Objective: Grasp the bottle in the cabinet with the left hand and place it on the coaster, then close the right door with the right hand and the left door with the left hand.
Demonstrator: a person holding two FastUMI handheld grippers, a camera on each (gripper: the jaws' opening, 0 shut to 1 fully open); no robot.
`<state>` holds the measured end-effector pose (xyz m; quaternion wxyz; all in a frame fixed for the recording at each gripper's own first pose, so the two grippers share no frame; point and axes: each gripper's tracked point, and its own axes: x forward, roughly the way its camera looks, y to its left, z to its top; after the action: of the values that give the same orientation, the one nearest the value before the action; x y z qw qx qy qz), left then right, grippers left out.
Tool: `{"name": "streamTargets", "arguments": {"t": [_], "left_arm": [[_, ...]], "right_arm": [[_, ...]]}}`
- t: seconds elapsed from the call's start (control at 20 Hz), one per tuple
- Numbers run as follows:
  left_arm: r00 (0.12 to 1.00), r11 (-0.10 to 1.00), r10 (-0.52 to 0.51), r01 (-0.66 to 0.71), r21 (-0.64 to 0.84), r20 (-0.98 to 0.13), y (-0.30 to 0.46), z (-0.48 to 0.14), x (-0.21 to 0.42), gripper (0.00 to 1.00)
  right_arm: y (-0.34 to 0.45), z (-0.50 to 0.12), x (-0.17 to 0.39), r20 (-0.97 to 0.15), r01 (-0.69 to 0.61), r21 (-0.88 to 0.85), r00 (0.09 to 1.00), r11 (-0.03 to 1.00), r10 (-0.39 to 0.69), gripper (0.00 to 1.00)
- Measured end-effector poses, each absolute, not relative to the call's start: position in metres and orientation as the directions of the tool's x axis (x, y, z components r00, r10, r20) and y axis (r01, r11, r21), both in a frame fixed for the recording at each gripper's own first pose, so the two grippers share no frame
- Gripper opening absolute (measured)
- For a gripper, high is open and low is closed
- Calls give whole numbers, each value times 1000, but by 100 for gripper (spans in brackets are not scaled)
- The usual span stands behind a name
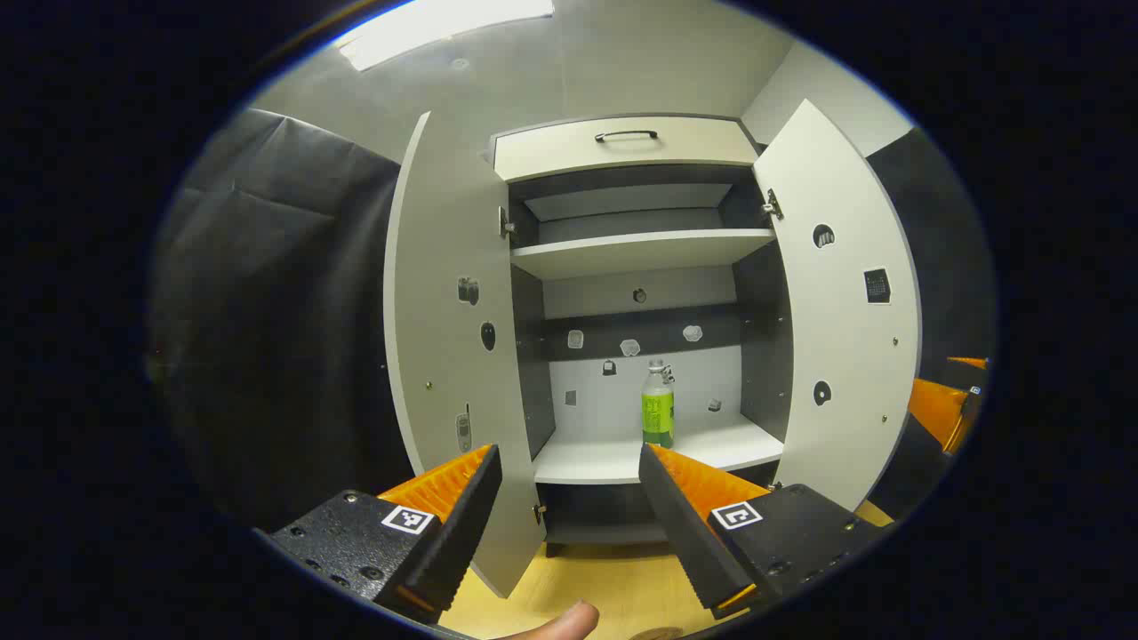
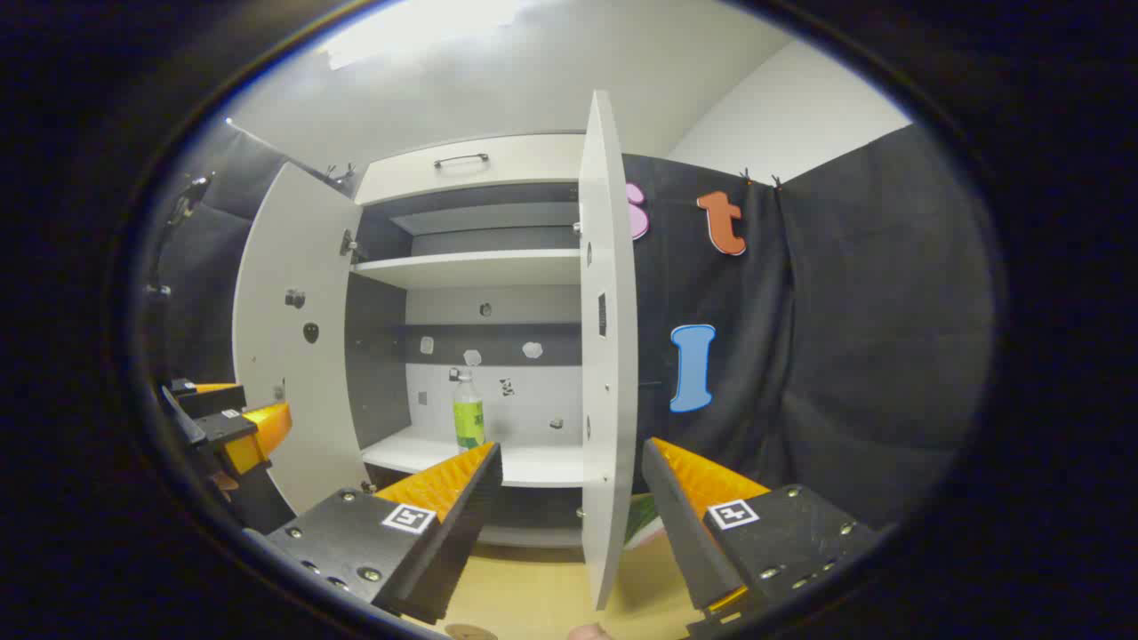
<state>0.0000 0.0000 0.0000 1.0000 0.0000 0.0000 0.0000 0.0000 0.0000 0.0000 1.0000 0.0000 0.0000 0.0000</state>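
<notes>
A clear bottle (image 1: 658,404) with a green label and white cap stands upright on the cabinet's lower shelf (image 1: 605,458), right of its middle. Both white doors hang wide open: the left door (image 1: 444,338) and the right door (image 1: 840,320). My left gripper (image 1: 569,462) is open in front of the cabinet, well short of the bottle. In the right gripper view the bottle (image 2: 468,413) shows past the right door (image 2: 609,356), which is seen edge-on. My right gripper (image 2: 571,458) is open astride that edge without touching it. A round brown disc (image 2: 469,631), perhaps the coaster, peeks in at the bottom.
The cabinet stands on a light wooden tabletop (image 1: 622,578). An upper shelf (image 1: 640,249) and a top drawer with a dark handle (image 1: 627,135) sit above the bottle. Black cloth walls flank both sides. A greenish item (image 2: 645,520) lies behind the right door. A thumb (image 1: 560,622) shows at the bottom.
</notes>
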Motion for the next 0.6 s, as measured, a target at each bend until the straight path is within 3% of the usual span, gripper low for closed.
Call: {"name": "streamTargets", "arguments": {"t": [0.2,0.6], "left_arm": [[1000,1000,-9,9,-22,-15,11,-3,13,98],[1000,1000,-19,19,-3,-24,23,-13,26,98]], "right_arm": [[25,0,11,7,-25,-70,1000,997,25,96],[36,-11,20,-20,-28,-32,999,999,27,95]]}}
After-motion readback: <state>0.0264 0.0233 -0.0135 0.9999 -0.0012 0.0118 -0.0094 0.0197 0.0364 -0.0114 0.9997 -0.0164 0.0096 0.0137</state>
